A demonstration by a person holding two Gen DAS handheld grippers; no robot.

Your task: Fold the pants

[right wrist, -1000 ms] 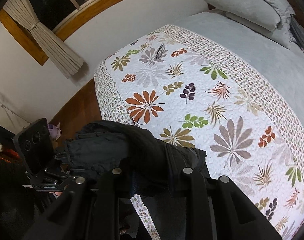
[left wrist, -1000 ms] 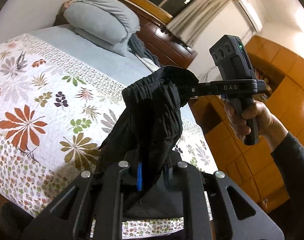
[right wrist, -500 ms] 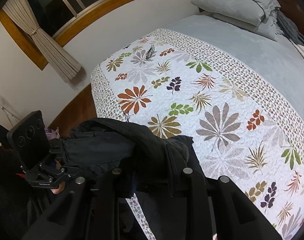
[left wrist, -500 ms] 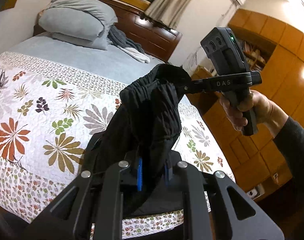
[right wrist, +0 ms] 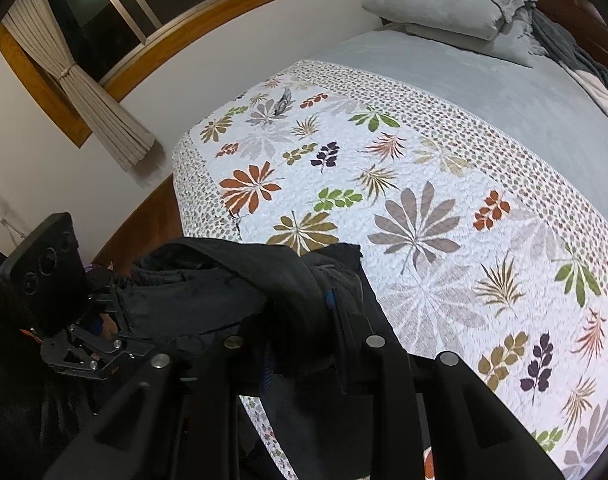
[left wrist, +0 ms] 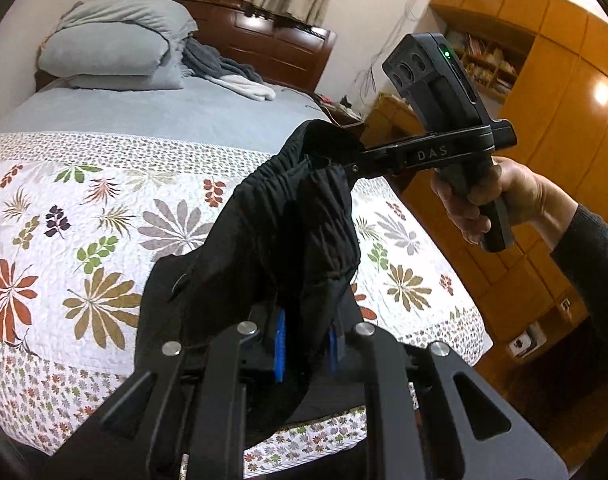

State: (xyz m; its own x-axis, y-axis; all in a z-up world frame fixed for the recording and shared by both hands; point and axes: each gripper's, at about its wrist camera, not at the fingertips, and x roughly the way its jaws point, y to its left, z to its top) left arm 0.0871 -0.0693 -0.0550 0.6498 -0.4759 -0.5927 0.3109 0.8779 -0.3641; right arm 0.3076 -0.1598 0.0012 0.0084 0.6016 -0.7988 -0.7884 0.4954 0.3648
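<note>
Above the near edge of the bed point(left wrist: 104, 120), black pants point(left wrist: 288, 240) hang bunched between two hand-held grippers. Left hand-held gripper point(left wrist: 305, 344) pinched onto a thick wad of the cloth close to the lens, blue pads point(left wrist: 279, 340) showing either side of the fabric. Right hand-held gripper point(left wrist: 353, 162) clamped on the gathered elastic waistband, up and toward the wardrobe side of the bed, gripped by a bare hand point(left wrist: 475, 196). From the right wrist view, same pants point(right wrist: 232, 288) draped over the near fingers point(right wrist: 343, 320), with the left hand-held gripper point(right wrist: 116, 320) off toward the window side of the bed.

Soft, light and limp by the look of it (no stiffness at all, so sagging wherever unsupported). Slightly slick fabric, probably, yet bulky at the elastic, so little risk of slipping out. Best held at the waistband corners, as now, or at the hems for spreading; pinching mid-leg would only bunch it further.

Quilt point(right wrist: 403, 208) with a leaf print over the foot half of the bed: broad, flat, a little yielding, good for laying out. Grey sheet point(right wrist: 483, 92) beyond it, stacked pillows point(left wrist: 112, 44) and a crumpled grey cloth point(left wrist: 220, 68) at the headboard point(left wrist: 280, 40). Curtained window point(right wrist: 144, 12) on one side of the bed, wooden wardrobe point(left wrist: 563, 92) on the other.
</note>
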